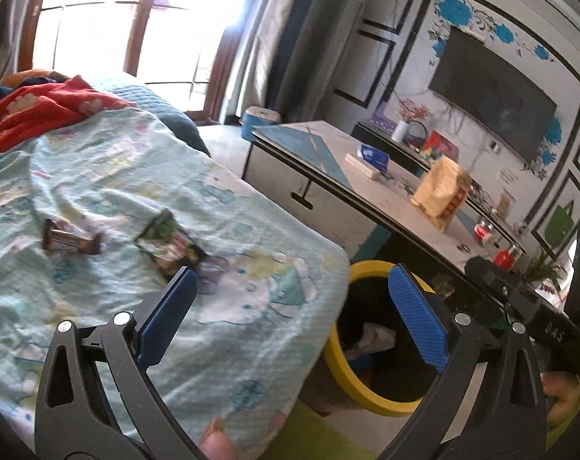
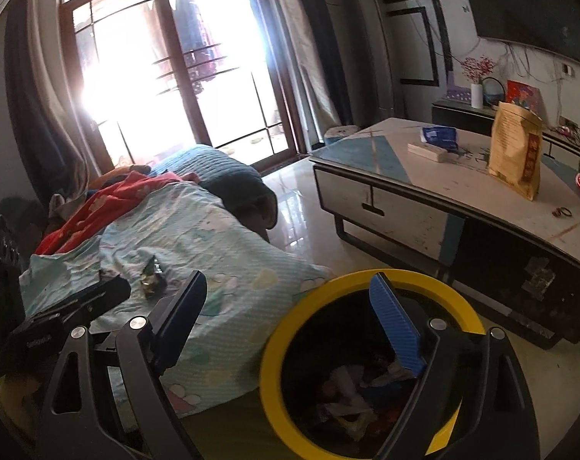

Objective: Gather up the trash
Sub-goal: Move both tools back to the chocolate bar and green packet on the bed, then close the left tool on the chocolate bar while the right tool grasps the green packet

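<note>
Two snack wrappers lie on the light blue patterned blanket (image 1: 117, 176): a brown one (image 1: 69, 241) and a green-and-dark one (image 1: 169, 245), also in the right wrist view (image 2: 152, 274). My left gripper (image 1: 290, 295) is open and empty, just in front of the green wrapper, over the blanket's edge. My right gripper (image 2: 290, 299) is open and empty above the yellow-rimmed black trash bin (image 2: 278, 329), which holds crumpled paper and wrappers (image 2: 351, 395). The bin also shows in the left wrist view (image 1: 343, 375). The left gripper's body (image 2: 67, 306) appears at the left of the right wrist view.
A low coffee table (image 2: 462, 188) stands right of the bin, carrying a yellow paper bag (image 2: 516, 149), a tissue pack (image 2: 439, 136) and a white box (image 2: 430, 151). A red cloth (image 1: 41, 109) lies farther along the blanket. A TV (image 1: 489, 96) hangs beyond.
</note>
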Motion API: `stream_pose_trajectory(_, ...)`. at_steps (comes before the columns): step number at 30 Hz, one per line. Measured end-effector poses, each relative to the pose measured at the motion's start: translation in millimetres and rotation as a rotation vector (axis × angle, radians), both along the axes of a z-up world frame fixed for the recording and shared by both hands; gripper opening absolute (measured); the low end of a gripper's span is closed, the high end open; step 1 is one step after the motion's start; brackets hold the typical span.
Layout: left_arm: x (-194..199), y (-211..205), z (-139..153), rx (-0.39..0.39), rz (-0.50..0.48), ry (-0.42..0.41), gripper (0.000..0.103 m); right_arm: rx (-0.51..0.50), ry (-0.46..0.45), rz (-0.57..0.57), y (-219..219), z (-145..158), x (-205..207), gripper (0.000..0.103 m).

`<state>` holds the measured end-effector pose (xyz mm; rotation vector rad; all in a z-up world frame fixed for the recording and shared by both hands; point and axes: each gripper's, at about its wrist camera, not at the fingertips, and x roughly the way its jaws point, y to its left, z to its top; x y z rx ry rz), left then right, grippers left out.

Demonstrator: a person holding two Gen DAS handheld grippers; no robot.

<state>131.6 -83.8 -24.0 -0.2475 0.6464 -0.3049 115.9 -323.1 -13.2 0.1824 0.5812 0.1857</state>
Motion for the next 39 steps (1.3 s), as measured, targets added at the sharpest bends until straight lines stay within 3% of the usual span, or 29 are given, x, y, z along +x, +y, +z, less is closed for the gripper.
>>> stream_pose_trajectory(11, 2.7, 50.6, 7.0, 0.022, 0.148, -0.029, 0.092, -0.019, 0.001, 0.108, 50.1, 2.9, 9.7, 0.084)
stream_pose_trajectory(28, 13.8, 132.8, -14.7, 0.056, 0.355, 0.042, 0.092, -0.049, 0.048, 0.300, 144.6, -17.5, 61.2, 0.084)
stream_pose_trajectory(33, 18.4, 155.5, -29.2, 0.024, 0.384, 0.087, 0.091, -0.081, 0.102, 0.337, 171.2, -37.4, 87.2, 0.084)
stream_pose_trajectory(37, 23.3, 164.5, -39.8, -0.028, 0.387, 0.127, 0.082, -0.104, 0.145, 0.356, 188.6, -53.6, 106.2, 0.082)
stream_pose_trajectory(39, 26.1, 168.8, -45.5, -0.069, 0.386, 0.148, 0.078, -0.111, 0.164, 0.363, 195.6, -60.3, 113.8, 0.076)
